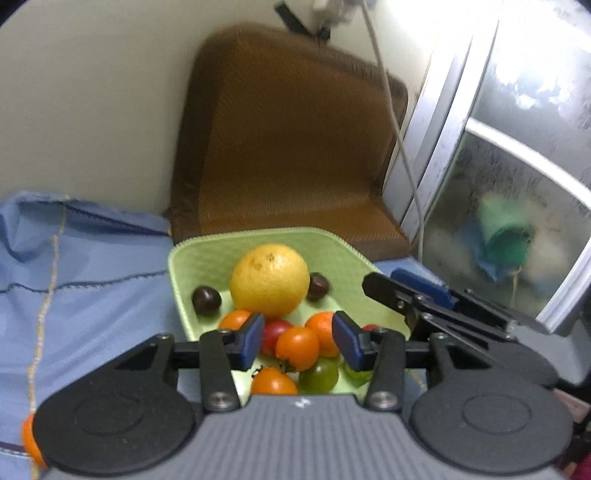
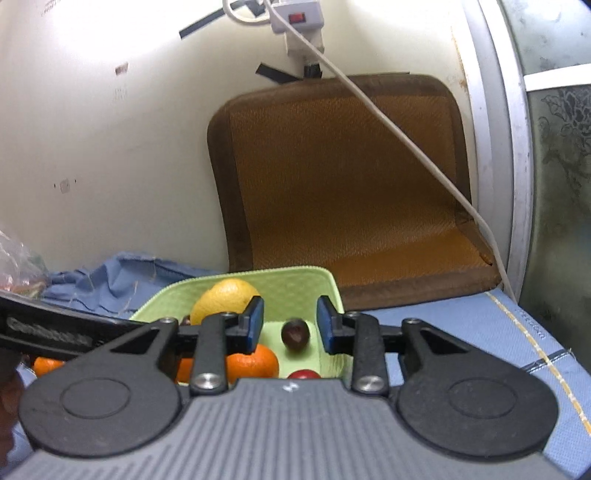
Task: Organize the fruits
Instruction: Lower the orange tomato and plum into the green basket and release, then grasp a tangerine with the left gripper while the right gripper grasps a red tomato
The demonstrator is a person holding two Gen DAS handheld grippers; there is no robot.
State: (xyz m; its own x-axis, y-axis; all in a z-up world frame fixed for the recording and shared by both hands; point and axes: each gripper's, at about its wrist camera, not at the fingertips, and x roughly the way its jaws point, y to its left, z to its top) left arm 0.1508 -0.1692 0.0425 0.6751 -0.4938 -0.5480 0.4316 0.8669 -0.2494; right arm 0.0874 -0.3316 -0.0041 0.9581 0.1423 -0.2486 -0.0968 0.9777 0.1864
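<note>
A light green tray (image 1: 207,254) holds a large yellow citrus (image 1: 269,280), two dark round fruits (image 1: 206,300), small oranges (image 1: 322,326) and several cherry tomatoes (image 1: 297,348) in red, orange and green. My left gripper (image 1: 298,343) is open above the tomatoes at the tray's near end. My right gripper (image 2: 290,325) is open over the tray (image 2: 295,282), with a dark fruit (image 2: 294,333) between its jaws but untouched. The yellow citrus (image 2: 225,297) and an orange (image 2: 255,363) lie to its left. The right gripper also shows in the left wrist view (image 1: 406,295).
The tray rests on a blue cloth (image 1: 92,258). A brown seat cushion (image 1: 288,147) leans on the wall behind it. A white cable (image 2: 406,144) hangs from a power strip (image 2: 295,18). A window frame (image 1: 461,110) stands at right. One orange (image 1: 31,439) lies outside the tray.
</note>
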